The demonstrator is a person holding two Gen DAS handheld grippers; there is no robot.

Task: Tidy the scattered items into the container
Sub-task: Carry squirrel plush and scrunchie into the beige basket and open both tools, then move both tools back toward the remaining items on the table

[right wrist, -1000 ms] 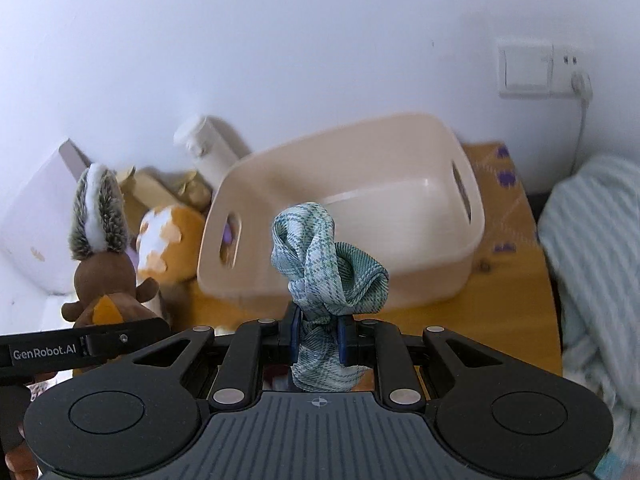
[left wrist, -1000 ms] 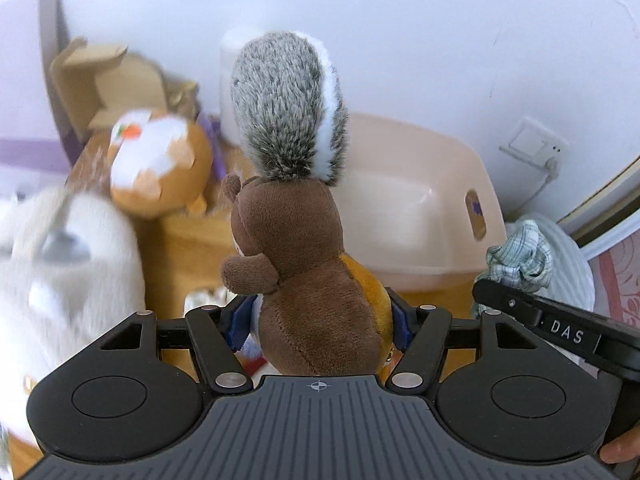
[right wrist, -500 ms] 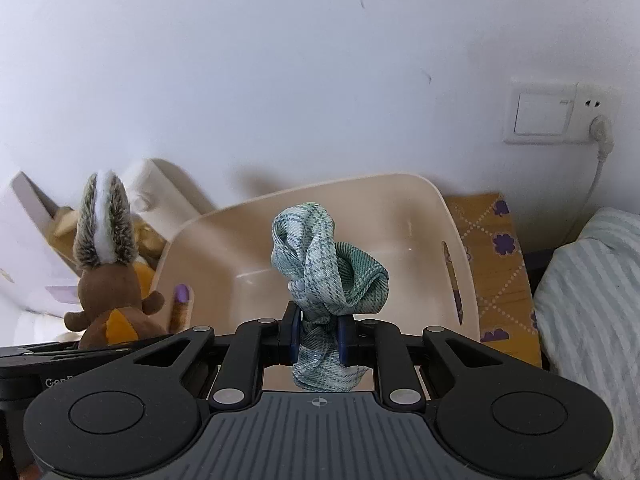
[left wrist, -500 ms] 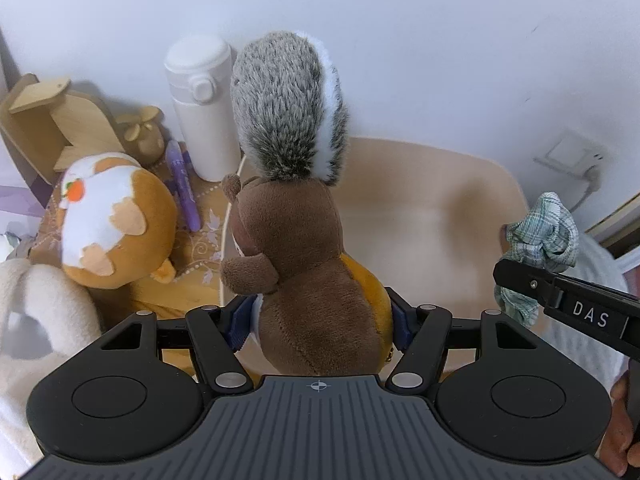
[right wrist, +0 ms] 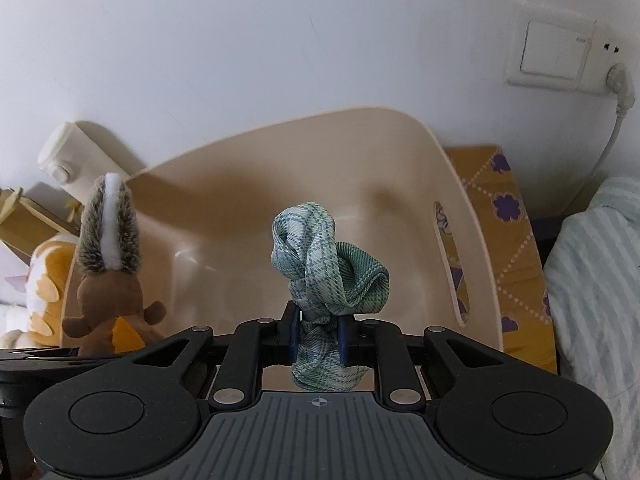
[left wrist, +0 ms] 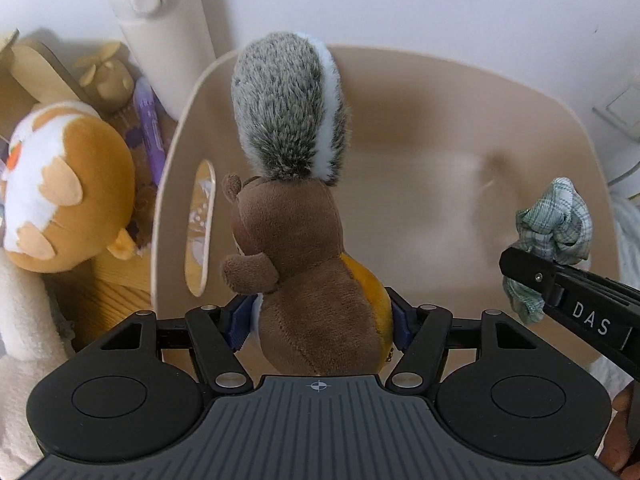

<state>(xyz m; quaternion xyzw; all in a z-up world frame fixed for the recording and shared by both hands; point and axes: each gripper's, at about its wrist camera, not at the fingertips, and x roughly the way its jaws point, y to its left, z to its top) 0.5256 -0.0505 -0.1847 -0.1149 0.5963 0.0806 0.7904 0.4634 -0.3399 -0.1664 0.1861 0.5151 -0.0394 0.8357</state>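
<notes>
Left wrist view shows my left gripper (left wrist: 320,320) clamped around the body of the plush squirrel (left wrist: 304,240), which hangs over the beige container (left wrist: 460,92) with its grey tail pointing to 12 o'clock. At 3 o'clock my right gripper (right wrist: 319,334) pinches the knotted green checked cloth (right wrist: 326,256) above the same container. Outside its rim at 9 o'clock lie an orange plush toy (left wrist: 60,192) and a purple pen (left wrist: 150,128), with a white bottle (left wrist: 160,20) at 11 o'clock.

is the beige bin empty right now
Apparently empty: the beige bin shows only bare floor; squirrel toy and green cloth are held above it.
</notes>
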